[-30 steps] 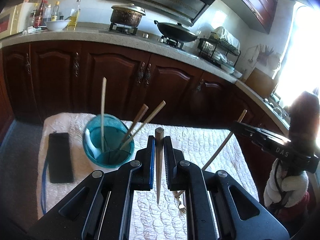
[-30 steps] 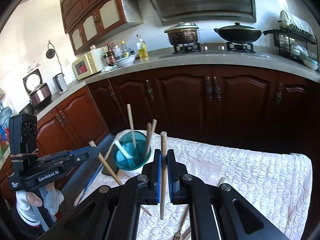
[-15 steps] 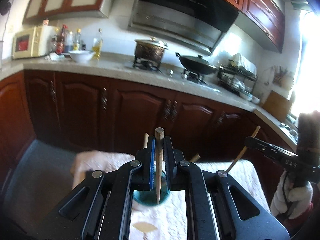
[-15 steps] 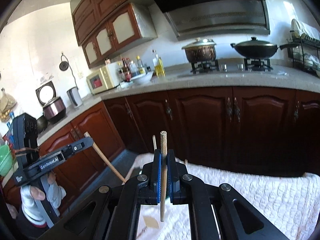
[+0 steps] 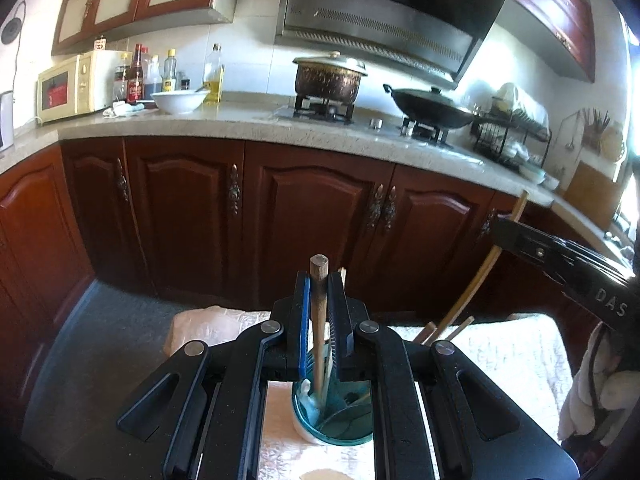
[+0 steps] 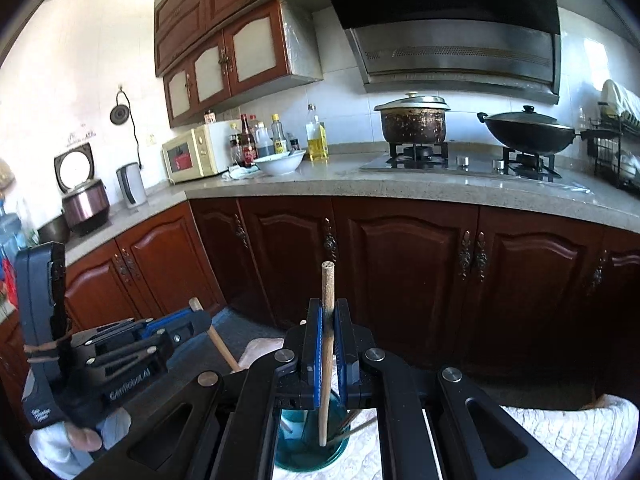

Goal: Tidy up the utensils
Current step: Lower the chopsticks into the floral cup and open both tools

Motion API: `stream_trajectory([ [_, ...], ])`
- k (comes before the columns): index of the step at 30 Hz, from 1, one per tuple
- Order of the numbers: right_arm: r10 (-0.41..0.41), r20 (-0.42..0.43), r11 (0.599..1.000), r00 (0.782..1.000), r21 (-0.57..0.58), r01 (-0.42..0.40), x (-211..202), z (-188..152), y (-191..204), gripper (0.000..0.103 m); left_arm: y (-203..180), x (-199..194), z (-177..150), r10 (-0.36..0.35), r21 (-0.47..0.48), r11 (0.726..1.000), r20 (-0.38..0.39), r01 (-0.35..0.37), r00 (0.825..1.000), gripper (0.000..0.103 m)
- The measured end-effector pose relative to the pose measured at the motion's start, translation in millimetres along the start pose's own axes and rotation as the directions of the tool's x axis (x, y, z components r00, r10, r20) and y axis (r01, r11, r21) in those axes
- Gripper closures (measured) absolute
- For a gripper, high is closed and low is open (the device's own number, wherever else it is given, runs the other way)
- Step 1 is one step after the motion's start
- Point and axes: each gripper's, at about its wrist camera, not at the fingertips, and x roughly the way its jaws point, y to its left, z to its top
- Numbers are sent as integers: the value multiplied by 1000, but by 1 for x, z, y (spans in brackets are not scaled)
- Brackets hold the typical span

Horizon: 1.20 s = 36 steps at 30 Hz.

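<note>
**Chopsticks Positioned Above Holder**

The quilted table [image 5: 520,360] carries the teal cup [image 5: 332,420], which already contains utensils. Each chopstick is held upright for insertion: the left gripper [image 5: 319,320] clamps one chopstick [image 5: 319,304]; the right gripper [image 6: 328,344] clamps another chopstick [image 6: 328,320] over the cup.

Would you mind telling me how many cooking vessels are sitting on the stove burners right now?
2: a lidded pot on the left burner and a lidded black wok on the right burner. None appear hidden.
</note>
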Motion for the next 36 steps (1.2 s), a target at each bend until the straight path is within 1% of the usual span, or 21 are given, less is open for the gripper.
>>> stream_trajectory([
  [6,17,-73,1000,997,22,-15,41,-14,-6,98,0,18,-11,-9,-2,1000,-45,9,999,96],
  [9,36,-119,998,992,48,-31,57,-27,-9,98,2,27,-16,-13,-9,1000,-67,13,998,96],
  [14,49,-200,998,979,56,-39,84,-48,-9,98,2,39,-27,-15,-26,1000,-99,12,995,96],
  [18,60,-236,997,970,63,-46,92,-58,-12,98,2,44,-33,-14,-37,999,-109,10,994,96],
  [21,79,-242,995,967,74,-63,92,-58,-15,98,5,44,-32,-19,-53,999,-110,13,994,96],
  [23,84,-241,994,967,85,-66,89,-58,-19,85,7,43,-32,-25,-67,998,-111,18,993,96],
  [24,91,-235,993,968,95,-70,86,-58,-20,72,7,43,-31,-27,-73,997,-111,19,993,96],
  [25,98,-228,992,969,101,-77,83,-58,-22,72,8,43,-31,-28,-76,997,-111,20,993,95],
  [30,105,-211,991,972,108,-84,71,-58,-24,72,9,41,-32,-33,-85,996,-115,23,993,90],
  [32,102,-204,991,974,111,-80,65,-58,-25,72,9,39,-33,-34,-93,995,-116,23,993,83],
  [34,101,-200,991,975,112,-80,60,-58,-25,72,8,36,-34,-36,-97,995,-113,25,993,70],
  [36,101,-194,990,976,112,-80,54,-59,-25,72,7,33,-35,-39,-101,994,-109,28,993,67],
])
